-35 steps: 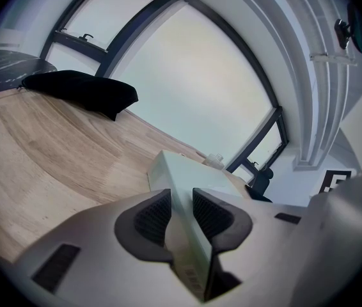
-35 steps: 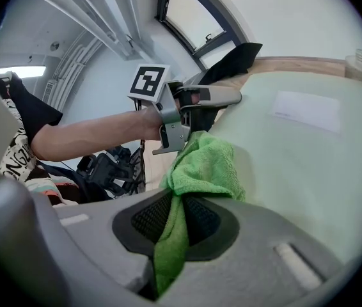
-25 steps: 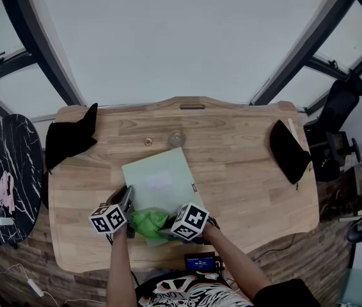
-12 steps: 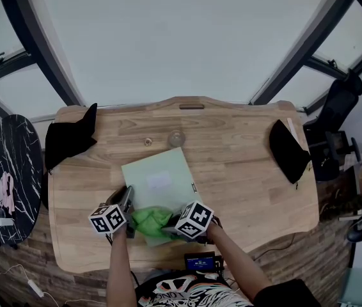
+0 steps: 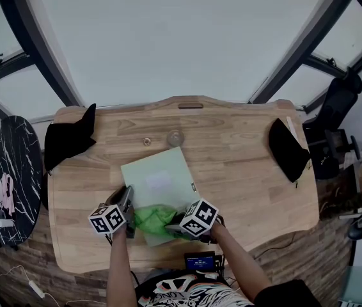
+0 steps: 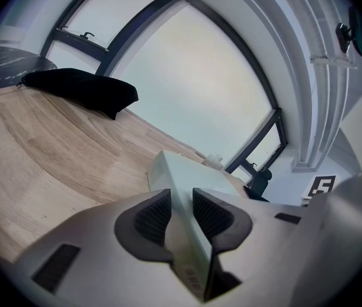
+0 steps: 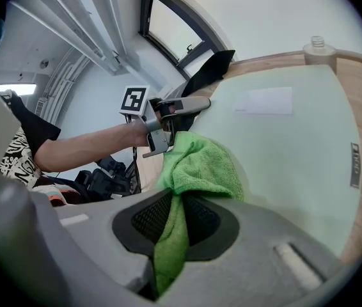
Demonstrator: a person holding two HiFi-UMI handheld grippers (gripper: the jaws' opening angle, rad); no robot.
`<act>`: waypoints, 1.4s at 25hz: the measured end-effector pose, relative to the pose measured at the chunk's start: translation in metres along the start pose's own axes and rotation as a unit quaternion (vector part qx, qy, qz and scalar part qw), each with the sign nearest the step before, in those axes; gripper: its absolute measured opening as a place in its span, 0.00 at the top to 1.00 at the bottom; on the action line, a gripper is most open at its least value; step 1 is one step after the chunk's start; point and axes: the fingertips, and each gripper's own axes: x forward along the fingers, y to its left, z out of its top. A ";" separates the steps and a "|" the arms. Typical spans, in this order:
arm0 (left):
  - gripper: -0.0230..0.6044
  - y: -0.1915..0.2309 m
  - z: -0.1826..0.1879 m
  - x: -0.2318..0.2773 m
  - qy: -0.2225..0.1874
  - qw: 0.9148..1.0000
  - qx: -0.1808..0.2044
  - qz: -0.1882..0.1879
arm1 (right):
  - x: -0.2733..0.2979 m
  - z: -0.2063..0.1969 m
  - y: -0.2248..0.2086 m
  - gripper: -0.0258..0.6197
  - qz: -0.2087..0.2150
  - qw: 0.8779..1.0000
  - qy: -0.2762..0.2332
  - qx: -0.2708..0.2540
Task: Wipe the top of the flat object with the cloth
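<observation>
A pale green flat object (image 5: 158, 179) lies on the wooden table (image 5: 245, 171). My left gripper (image 5: 128, 201) is shut on its near left edge; in the left gripper view both pads press the thin edge of the flat object (image 6: 184, 174) inside the gripper (image 6: 182, 213). My right gripper (image 5: 172, 226) is shut on a bright green cloth (image 5: 152, 217) that rests bunched on the object's near end. In the right gripper view the cloth (image 7: 200, 165) hangs from the gripper (image 7: 174, 219) onto the flat object (image 7: 283, 146), with the left gripper (image 7: 174, 107) just beyond.
Black fabric bundles lie at the table's left (image 5: 71, 136) and right (image 5: 288, 149) ends. A small clear bottle (image 5: 175, 137) and a small round piece (image 5: 147, 142) stand behind the flat object. A dark round side table (image 5: 8, 171) is at the left. A small device (image 5: 200, 261) hangs at the front edge.
My right gripper has shifted a little to the right with the cloth. The left gripper and the flat object have stayed in place.
</observation>
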 end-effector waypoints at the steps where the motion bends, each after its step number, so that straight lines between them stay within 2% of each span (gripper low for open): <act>1: 0.80 -0.001 0.000 0.000 0.000 1.000 0.000 -0.001 | -0.001 -0.001 -0.001 0.87 -0.001 1.000 -0.001 0.001; 35: 0.80 0.000 0.000 0.000 0.001 1.000 0.008 0.002 | -0.030 -0.016 -0.019 0.87 -0.010 0.999 -0.018 0.027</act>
